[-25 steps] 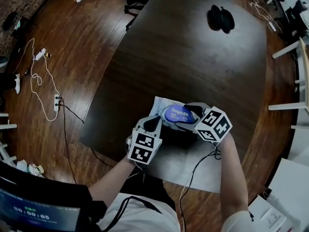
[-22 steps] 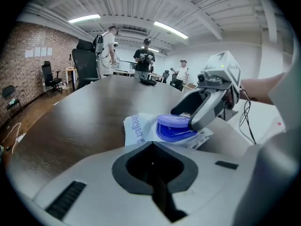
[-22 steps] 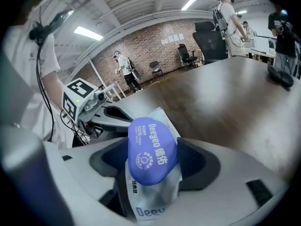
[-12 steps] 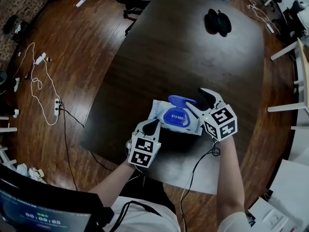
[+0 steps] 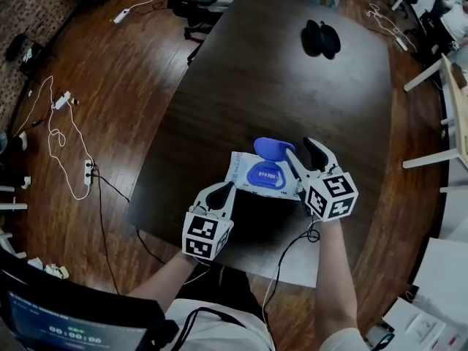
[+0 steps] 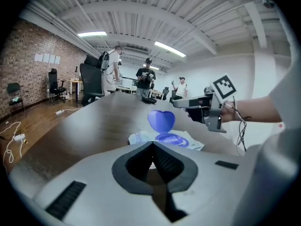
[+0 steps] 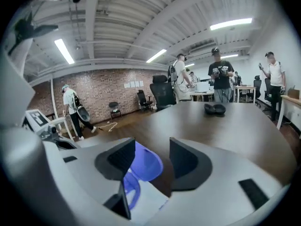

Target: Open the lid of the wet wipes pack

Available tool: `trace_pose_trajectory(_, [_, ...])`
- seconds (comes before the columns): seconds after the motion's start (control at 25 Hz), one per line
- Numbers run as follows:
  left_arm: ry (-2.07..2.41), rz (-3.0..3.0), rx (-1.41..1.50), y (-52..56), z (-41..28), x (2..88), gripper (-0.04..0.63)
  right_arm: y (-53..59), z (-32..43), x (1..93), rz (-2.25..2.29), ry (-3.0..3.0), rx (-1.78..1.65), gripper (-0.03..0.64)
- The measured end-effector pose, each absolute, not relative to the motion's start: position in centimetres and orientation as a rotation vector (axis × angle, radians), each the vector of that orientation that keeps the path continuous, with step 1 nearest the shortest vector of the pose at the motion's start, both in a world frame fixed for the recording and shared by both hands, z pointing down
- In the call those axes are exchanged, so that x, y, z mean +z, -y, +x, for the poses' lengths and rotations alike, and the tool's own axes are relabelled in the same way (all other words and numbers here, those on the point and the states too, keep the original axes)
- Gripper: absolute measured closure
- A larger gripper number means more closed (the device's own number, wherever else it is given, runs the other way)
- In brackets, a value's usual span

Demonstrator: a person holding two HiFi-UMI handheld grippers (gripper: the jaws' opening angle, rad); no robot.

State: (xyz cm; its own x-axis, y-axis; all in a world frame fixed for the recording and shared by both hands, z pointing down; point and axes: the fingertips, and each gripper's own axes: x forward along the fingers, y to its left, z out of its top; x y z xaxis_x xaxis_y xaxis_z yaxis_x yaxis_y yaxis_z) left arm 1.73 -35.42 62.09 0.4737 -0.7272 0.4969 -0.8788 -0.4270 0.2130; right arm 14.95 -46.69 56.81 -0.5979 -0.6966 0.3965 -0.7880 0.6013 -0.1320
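I see the wet wipes pack lying flat near the close edge of the dark table, between my two grippers; its blue lid is flipped up and stands upright over the blue opening ring. My left gripper has its jaws pressed together, tips right at the pack's near corner; whether they pinch the wrapper I cannot tell. From its own camera the left gripper looks straight over the pack to the raised lid. My right gripper sits at the pack's far right side with jaws spread apart, holding nothing; its view shows the lid just beyond the gap. A dark object rests at the table's far end.
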Motion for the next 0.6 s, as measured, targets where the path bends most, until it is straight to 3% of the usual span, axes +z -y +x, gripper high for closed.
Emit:
trace_pose_trajectory(0.28, [1.354,2.449,0.225,32.6,1.7,48.9,0.594,35.5,16.6,43.4,1.467,2.661,0.359,0.394])
trace_pose_trajectory(0.36, [1.343,2.514,0.146,31.4,2.4,44.6,0.594,32.1,17.4,40.3,1.553,2.667,0.314,0.463])
trace_pose_trajectory(0.6, [1.312,2.654,0.015,25.4,5.9,35.9,0.594,23.0,20.8,35.6,1.719,2.641,0.226,0.576])
